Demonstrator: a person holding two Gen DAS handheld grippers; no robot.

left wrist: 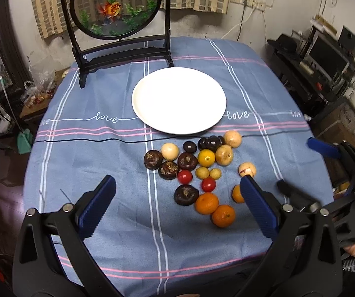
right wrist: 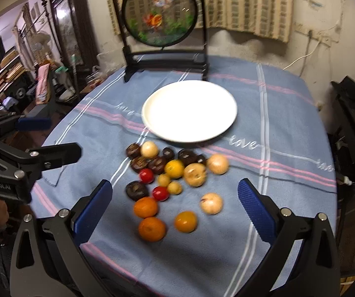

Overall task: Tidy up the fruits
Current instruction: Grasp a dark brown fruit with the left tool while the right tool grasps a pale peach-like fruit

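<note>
Altogether the fruits lie loose on the blue striped tablecloth (left wrist: 103, 148), clustered just in front of the white plate (left wrist: 179, 100), which holds nothing. Counting from the left wrist view: three oranges, two of them touching at the near edge (left wrist: 206, 203) (left wrist: 223, 215) and a third (left wrist: 237, 194) partly hidden behind a blue finger pad; one yellow-orange citrus (left wrist: 206, 158) in the middle of the group; two red cherry tomatoes (left wrist: 185, 176) (left wrist: 208, 184); two small yellowish round fruits (left wrist: 202, 172) (left wrist: 215, 173) side by side; four pale tan round fruits (left wrist: 169, 151) (left wrist: 232, 138) (left wrist: 224, 155) (left wrist: 247, 169), the last lying apart to the right. The dark brown-purple fruits number about seven; the far ones (left wrist: 212, 143) bunch together, so the exact count is hard to tell.

Both tools hover above the table, touching no fruit. The left gripper (left wrist: 177, 198) has its fingers spread wide and holds nothing. The right gripper (right wrist: 175, 198) is likewise spread wide and empty-handed. A round goldfish screen (left wrist: 115, 5) in a black stand sits behind the plate.
</note>
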